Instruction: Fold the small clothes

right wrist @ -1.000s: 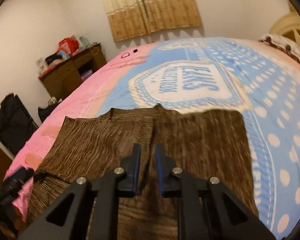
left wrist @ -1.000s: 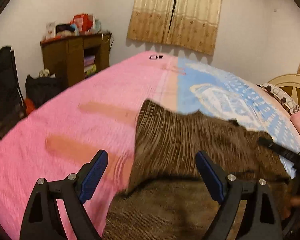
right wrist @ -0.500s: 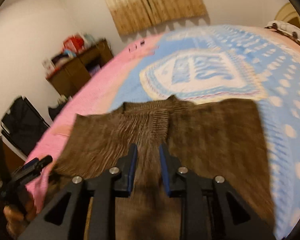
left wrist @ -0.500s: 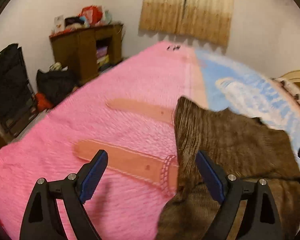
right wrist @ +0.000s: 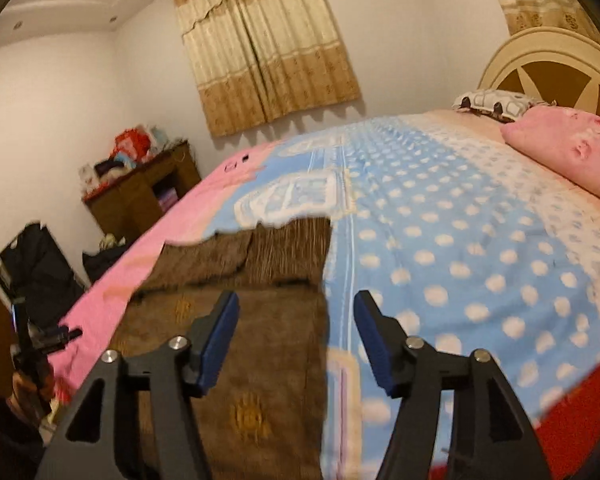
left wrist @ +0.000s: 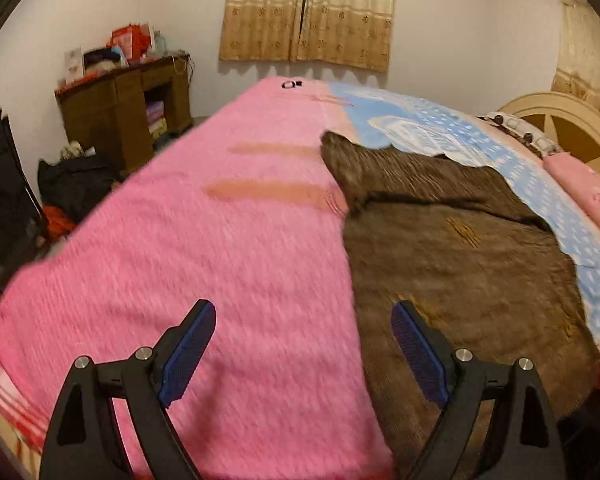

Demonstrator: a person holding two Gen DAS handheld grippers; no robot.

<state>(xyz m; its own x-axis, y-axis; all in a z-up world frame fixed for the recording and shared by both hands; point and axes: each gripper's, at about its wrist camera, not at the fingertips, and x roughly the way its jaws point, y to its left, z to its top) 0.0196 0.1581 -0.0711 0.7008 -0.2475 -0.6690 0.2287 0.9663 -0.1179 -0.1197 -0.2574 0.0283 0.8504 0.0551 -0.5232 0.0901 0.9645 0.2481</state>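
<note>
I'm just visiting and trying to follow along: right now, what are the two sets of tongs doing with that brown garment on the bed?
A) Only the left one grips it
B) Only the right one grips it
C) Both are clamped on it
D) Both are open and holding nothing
D: the left tongs and the right tongs both stand wide open with nothing between their blue pads, while the brown garment lies flat on the bed.

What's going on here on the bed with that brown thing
A person with two handheld grippers is folding a brown garment on the bed. The near part is folded over the ribbed part. The left gripper and right gripper are both open and hold nothing.
</note>
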